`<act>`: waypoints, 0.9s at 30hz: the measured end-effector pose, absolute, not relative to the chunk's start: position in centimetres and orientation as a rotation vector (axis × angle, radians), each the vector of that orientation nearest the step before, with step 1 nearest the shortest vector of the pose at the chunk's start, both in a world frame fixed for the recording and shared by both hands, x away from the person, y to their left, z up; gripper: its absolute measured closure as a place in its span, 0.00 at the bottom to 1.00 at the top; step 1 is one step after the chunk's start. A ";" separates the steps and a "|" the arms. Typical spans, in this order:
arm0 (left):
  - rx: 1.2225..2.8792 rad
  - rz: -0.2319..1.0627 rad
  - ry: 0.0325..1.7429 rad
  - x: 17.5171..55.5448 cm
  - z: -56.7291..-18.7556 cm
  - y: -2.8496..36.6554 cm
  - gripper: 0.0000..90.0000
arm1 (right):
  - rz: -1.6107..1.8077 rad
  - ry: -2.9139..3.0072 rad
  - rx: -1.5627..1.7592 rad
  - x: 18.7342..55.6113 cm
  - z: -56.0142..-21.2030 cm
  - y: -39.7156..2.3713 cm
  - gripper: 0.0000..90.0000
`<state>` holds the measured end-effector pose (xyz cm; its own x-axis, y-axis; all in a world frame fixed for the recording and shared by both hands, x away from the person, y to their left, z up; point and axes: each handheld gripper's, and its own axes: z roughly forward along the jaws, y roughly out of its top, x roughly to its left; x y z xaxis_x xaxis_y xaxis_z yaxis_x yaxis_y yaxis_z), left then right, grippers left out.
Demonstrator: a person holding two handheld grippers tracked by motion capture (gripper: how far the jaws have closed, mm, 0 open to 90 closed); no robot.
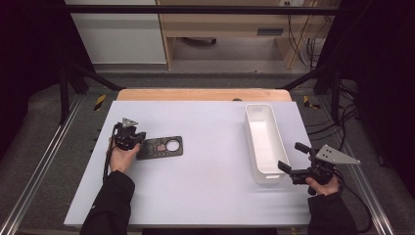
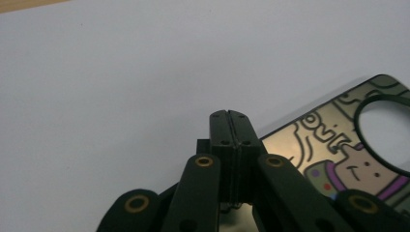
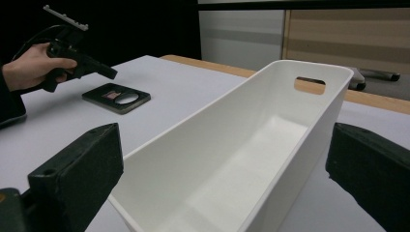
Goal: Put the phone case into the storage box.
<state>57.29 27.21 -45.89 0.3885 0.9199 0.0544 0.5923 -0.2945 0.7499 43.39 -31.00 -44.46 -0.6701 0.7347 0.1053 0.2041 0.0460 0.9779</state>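
While empty, white bin (image 1: 265, 142) betw. right hand-held gripper (image 1: 289, 157) jaws

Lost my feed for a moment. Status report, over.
Left gripper shut, empty, above the flat black plate with a round hole. Right gripper open at the empty long white plastic bin. Nothing in the way.

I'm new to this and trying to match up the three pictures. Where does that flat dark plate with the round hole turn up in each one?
High view: the dark plate lies left of centre on the white table, beside the left claw.
Left gripper view: at the lower right, cartoon print and round hole visible, partly under the shut claw.
Right gripper view: upper left, small, beyond the white bin.
Shared landmark: the plate's round hole.
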 end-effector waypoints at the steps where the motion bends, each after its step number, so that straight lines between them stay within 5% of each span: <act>1: 2.002 0.650 1.292 57.3 -45.9 27.2 0.99 | 1.661 1.904 0.942 43.4 -44.5 -31.0 0.01; 27: 2.072 0.627 1.321 58.6 -46.5 27.3 0.99 | 1.661 1.906 0.942 43.4 -44.5 -31.0 0.01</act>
<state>58.55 27.28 -46.54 0.3942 0.9162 0.0717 0.6350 -0.3279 0.6995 43.38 -31.04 -44.47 -0.6713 0.7336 0.1060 0.2055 0.0468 0.9775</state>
